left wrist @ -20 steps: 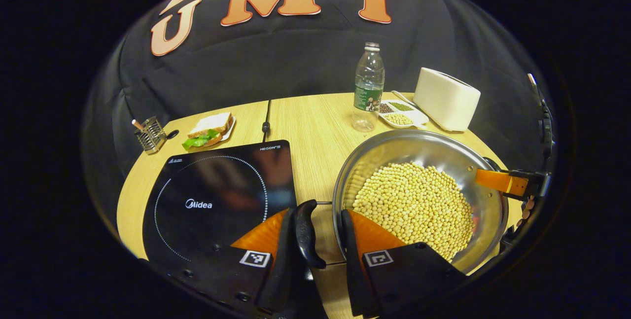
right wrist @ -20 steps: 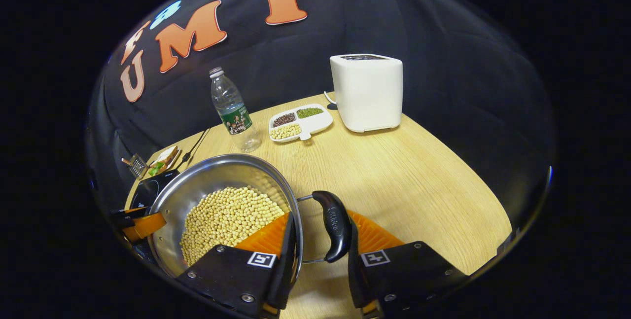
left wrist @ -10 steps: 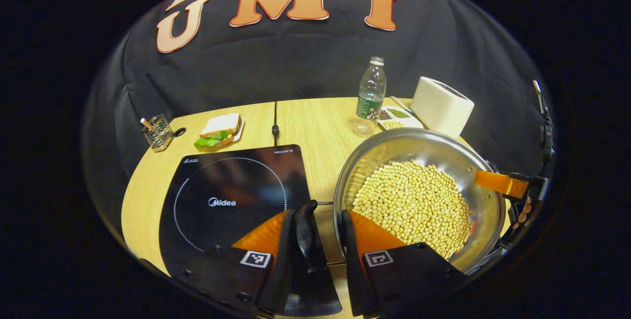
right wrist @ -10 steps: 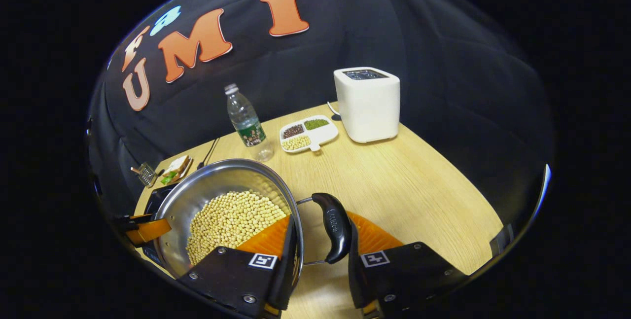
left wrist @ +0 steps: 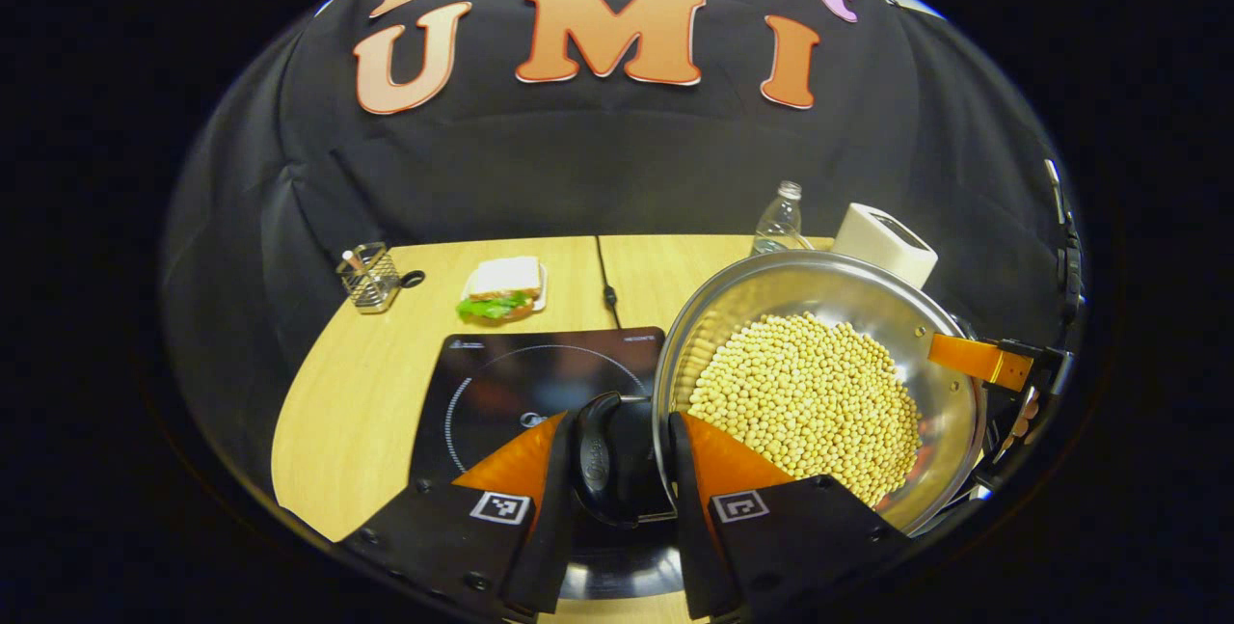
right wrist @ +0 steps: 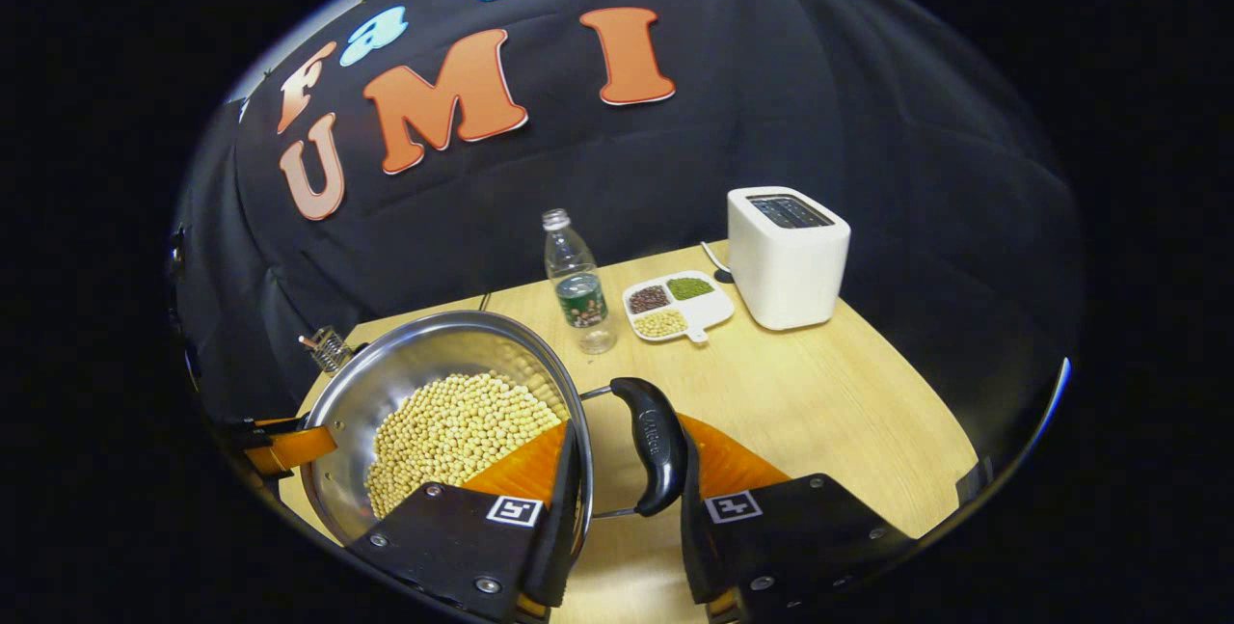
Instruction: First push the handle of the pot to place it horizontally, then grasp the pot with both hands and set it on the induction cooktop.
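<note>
A steel pot (left wrist: 771, 279) full of soybeans (left wrist: 805, 397) hangs above the wooden table (left wrist: 357, 383), partly over the right edge of the black induction cooktop (left wrist: 501, 375). My left gripper (left wrist: 619, 470) is shut on the pot's black left handle (left wrist: 600, 455), with the pot rim against its right finger. My right gripper (right wrist: 627, 470) is shut on the black right handle (right wrist: 656, 446) beside the pot (right wrist: 424, 354). In the left gripper view the right gripper (left wrist: 1003, 364) shows at the pot's far side. The left gripper (right wrist: 280, 446) appears beyond the pot in the right gripper view.
A sandwich on a plate (left wrist: 501, 286), a wire holder (left wrist: 366, 277) and the cooktop's cable (left wrist: 605, 277) lie behind the cooktop. A water bottle (right wrist: 576, 282), a divided dish of beans (right wrist: 675, 306) and a white toaster (right wrist: 786, 257) stand at the back right.
Both grippers have risen and carried the pot left toward the cooktop. The left handle now hangs over the cooktop's edge, and the table objects look smaller and farther off.
</note>
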The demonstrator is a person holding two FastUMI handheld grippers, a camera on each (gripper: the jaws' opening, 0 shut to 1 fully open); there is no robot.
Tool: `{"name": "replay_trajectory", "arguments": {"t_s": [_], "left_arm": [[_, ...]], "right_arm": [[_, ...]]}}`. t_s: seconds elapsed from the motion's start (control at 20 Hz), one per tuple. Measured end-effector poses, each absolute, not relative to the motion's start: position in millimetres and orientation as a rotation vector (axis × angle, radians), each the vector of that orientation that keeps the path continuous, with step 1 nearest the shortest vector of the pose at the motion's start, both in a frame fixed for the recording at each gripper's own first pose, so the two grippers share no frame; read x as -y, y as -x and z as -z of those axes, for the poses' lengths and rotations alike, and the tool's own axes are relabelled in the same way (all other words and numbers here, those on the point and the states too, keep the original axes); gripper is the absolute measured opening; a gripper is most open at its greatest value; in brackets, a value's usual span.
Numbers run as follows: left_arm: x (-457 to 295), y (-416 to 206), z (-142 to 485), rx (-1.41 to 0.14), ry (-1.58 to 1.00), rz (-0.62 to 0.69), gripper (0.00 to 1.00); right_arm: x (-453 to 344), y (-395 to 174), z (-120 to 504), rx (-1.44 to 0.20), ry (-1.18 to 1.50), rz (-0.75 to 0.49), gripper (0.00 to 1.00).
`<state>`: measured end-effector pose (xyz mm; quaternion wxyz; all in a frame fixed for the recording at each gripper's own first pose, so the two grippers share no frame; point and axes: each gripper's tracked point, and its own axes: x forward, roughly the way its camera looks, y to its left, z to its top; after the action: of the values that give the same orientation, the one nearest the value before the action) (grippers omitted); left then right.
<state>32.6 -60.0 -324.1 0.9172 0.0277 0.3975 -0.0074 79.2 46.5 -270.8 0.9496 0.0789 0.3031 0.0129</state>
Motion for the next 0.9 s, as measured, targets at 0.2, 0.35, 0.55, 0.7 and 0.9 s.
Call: {"name": "replay_trajectory", "arguments": {"t_s": [0.2,0.35,0.55,0.7,0.9], "left_arm": [[12.2,-27.1,305.6,-0.806,-0.059,-0.045,0.55],[-19.0,-21.1,297.6,-0.802,-0.055,-0.085,0.57],[-55.1,-12.8,298.2,-0.810,-0.057,-0.125,0.54],[-78.6,-7.5,304.6,-0.829,-0.051,-0.151,0.58],[-106.1,-1.1,317.3,-0.849,-0.047,-0.185,0.58]], "right_arm": [[-93.3,-83.7,264.5,-0.631,-0.173,-0.089,0.47],[-125.2,-86.2,262.7,-0.629,-0.175,-0.130,0.47],[-160.3,-87.6,270.4,-0.647,-0.178,-0.168,0.47],[-182.9,-90.7,279.0,-0.659,-0.166,-0.192,0.47],[-211.4,-91.9,296.7,-0.692,-0.165,-0.221,0.47]]}}
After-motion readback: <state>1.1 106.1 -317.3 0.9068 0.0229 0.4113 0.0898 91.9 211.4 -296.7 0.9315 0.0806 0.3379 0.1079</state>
